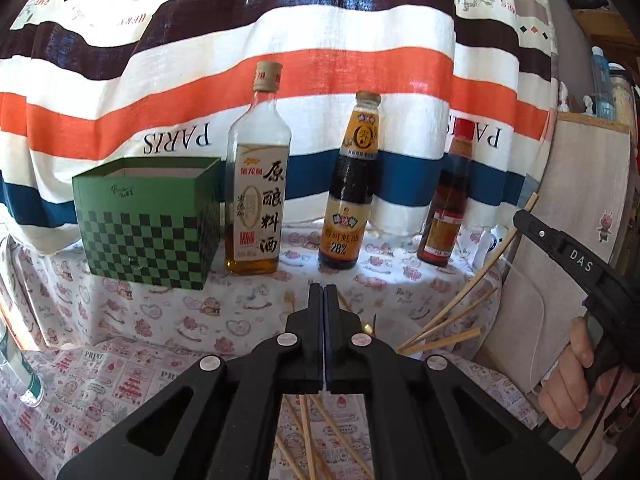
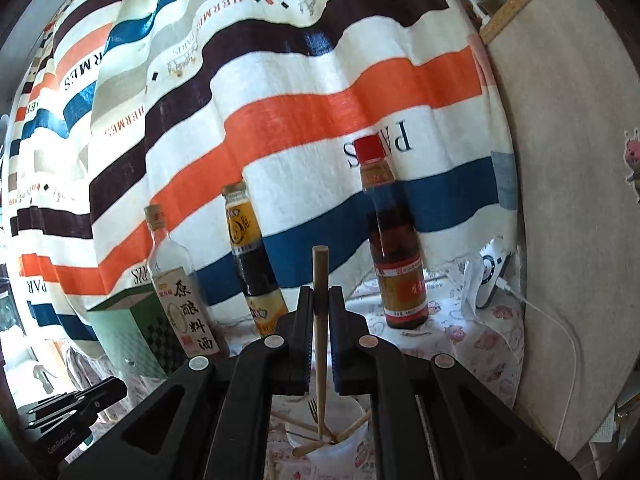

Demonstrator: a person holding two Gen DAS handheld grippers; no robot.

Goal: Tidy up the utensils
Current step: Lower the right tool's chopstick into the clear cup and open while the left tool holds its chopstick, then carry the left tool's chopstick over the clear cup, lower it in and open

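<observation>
right gripper [image 2: 321,300] — clamped on a wooden chopstick [image 2: 320,280], held upright so its lower end drops into the white cup [image 2: 352,446] | left gripper [image 1: 324,296] — pressed closed, empty, parked clear above loose chopsticks [image 1: 444,330] on the tablecloth [image 1: 132,320]

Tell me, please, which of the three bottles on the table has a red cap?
The rightmost bottle, amber with an orange label; the cooking wine bottle has a tan cap, and the oyster sauce bottle a clear one.
</observation>
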